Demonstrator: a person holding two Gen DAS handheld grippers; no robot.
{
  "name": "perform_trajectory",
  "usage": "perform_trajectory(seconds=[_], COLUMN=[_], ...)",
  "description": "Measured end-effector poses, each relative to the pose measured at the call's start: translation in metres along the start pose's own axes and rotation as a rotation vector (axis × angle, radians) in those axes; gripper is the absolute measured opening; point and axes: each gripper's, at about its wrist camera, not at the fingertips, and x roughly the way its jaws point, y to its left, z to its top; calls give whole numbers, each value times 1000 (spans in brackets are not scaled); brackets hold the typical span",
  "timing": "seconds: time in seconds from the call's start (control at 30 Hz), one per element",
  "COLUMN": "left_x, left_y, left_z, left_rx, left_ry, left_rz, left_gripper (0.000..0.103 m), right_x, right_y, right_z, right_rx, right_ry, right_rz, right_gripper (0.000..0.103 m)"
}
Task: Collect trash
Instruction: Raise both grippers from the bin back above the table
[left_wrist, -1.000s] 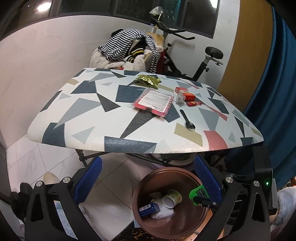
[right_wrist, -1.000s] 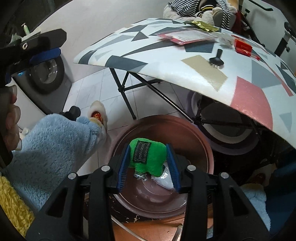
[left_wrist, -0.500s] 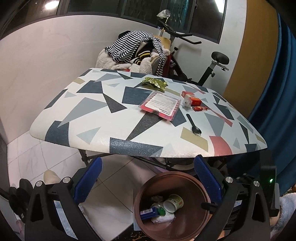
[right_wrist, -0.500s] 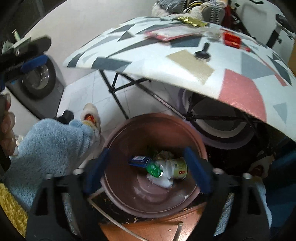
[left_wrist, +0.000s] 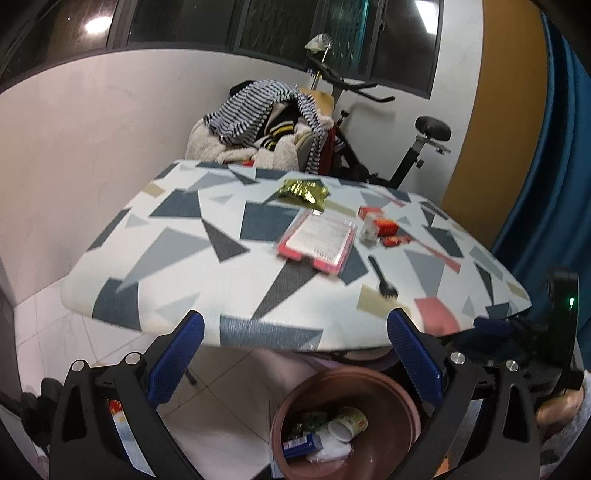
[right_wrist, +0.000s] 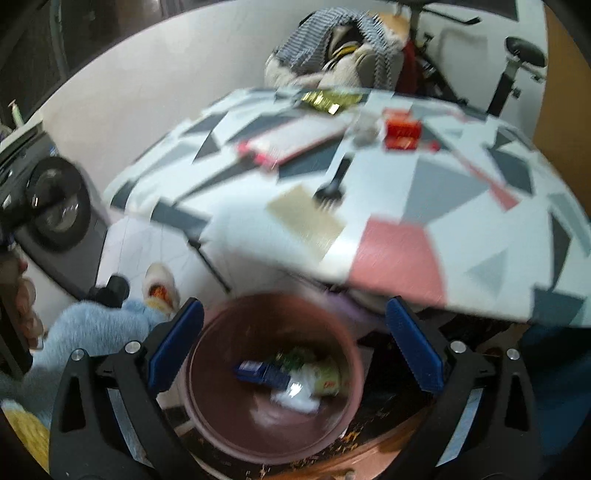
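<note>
The round brown plastic bin (right_wrist: 273, 373) on the floor already holds a small heap of rubbish: a blue carton, a paper cup, something green and a white wad. So part of the collecting looks done.

More waits on the fabric-topped table with grey, navy and pink triangles (left_wrist: 184, 266). From the left wrist view, a crumpled gold foil wrapper (left_wrist: 303, 192) lies at about twelve o'clock on the top. A flat pink-edged plastic packet with a white label (left_wrist: 318, 243) sits toward the middle. Small red boxes (left_wrist: 384, 227) lie at two o'clock, and a black plastic fork (left_wrist: 382, 278) at four o'clock, nearest the bin. By my judgement roughly half the job remains.

The right gripper (right_wrist: 295, 343) hangs over the bin, its jaws having just been opening, now at full spread with nothing between them. The left gripper (left_wrist: 295, 354) is also spread wide and empty, aimed at the table's near edge.

The floor is pale tile (left_wrist: 229, 406) and the wall is white. An exercise bike (left_wrist: 406, 147) and a chair heaped with striped clothing (left_wrist: 258, 110) stand behind the table. A blue curtain (left_wrist: 554, 184) hangs at three o'clock.
</note>
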Motion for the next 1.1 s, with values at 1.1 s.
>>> perform_trajectory(seconds=[1.1], left_x=[40], left_y=[17], left_z=[57], left_rx=[38], left_ry=[-112], left_rz=[23], left_gripper=[97], right_x=[34], right_y=[-67], right_z=[95], right_rx=[37], right_ry=[19], right_rz=[-136], right_gripper=[97])
